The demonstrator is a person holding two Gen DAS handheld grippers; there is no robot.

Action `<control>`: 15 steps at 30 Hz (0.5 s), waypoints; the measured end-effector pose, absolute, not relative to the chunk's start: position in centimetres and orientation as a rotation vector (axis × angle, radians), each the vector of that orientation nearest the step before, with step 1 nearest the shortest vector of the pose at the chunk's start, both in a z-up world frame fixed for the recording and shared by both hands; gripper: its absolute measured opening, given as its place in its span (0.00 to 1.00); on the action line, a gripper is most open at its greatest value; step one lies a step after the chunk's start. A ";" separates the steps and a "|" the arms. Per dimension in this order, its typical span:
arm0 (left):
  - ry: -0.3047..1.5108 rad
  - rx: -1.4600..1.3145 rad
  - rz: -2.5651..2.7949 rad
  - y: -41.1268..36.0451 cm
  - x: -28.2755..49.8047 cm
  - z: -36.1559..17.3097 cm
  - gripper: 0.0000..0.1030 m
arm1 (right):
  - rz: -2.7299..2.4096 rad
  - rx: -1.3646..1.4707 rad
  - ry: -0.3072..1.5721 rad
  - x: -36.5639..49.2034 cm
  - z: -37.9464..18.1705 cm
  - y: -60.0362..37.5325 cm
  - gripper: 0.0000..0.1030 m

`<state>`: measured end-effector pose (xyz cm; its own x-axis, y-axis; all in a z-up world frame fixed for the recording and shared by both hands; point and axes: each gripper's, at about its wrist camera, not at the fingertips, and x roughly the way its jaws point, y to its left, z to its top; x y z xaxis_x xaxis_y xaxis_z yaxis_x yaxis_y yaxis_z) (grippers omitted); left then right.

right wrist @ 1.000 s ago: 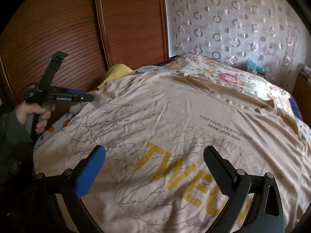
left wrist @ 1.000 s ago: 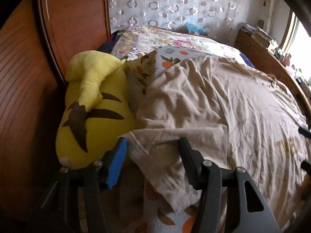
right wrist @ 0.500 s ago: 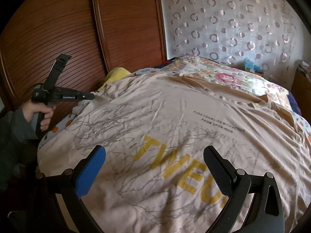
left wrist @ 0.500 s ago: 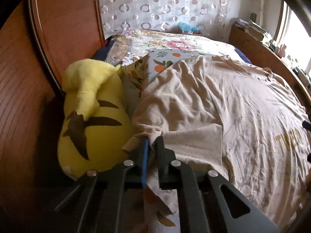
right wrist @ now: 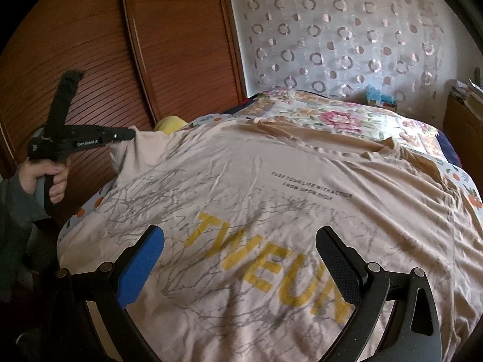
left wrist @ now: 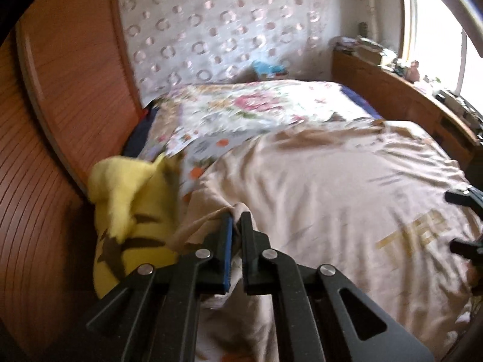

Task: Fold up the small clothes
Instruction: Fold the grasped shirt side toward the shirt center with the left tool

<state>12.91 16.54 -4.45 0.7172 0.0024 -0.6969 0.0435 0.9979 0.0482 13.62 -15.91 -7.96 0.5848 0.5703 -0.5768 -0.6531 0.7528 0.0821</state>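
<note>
One beige T-shirt [right wrist: 271, 187] lies spread on the bed beside the yellow plush toy [left wrist: 129, 211]. Left gripper [left wrist: 236, 226] pinches what looks like its sleeve edge; right gripper [right wrist: 241, 256] hovers wide, empty. Soft, light, drapes; hold by hems.

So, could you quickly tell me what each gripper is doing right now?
Left gripper: shut on the T-shirt sleeve edge.
Right gripper: open above the shirt, holding nothing.

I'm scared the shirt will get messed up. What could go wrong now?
1. The left gripper pinches only a small bit of the beige T-shirt's sleeve edge, so the cloth might slip out.
2. The yellow plush toy sits right beside that sleeve; pulling could drag or tip it.
3. The right gripper is open above the shirt, so nothing holds that side down.
</note>
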 end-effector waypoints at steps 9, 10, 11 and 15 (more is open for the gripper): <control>0.744 0.047 -0.176 10.8 13.1 -2.8 0.06 | 0.681 -0.137 0.634 12.9 -8.8 -15.6 0.98; 0.747 0.056 -0.174 10.6 13.0 -2.8 0.06 | 0.679 -0.135 0.636 12.9 -8.7 -15.6 0.98; 0.752 0.070 -0.165 10.4 13.1 -2.9 0.06 | 0.677 -0.133 0.638 12.9 -8.8 -15.5 0.98; 0.763 0.085 -0.136 11.0 12.6 -3.5 0.07 | 0.675 -0.128 0.641 12.9 -8.7 -15.1 0.98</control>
<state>12.62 11.01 -3.50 0.7147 -0.0920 -0.6934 0.1536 0.9878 0.0273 12.90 -15.10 -8.72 0.5975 0.5420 -0.5909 -0.6183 0.7807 0.0908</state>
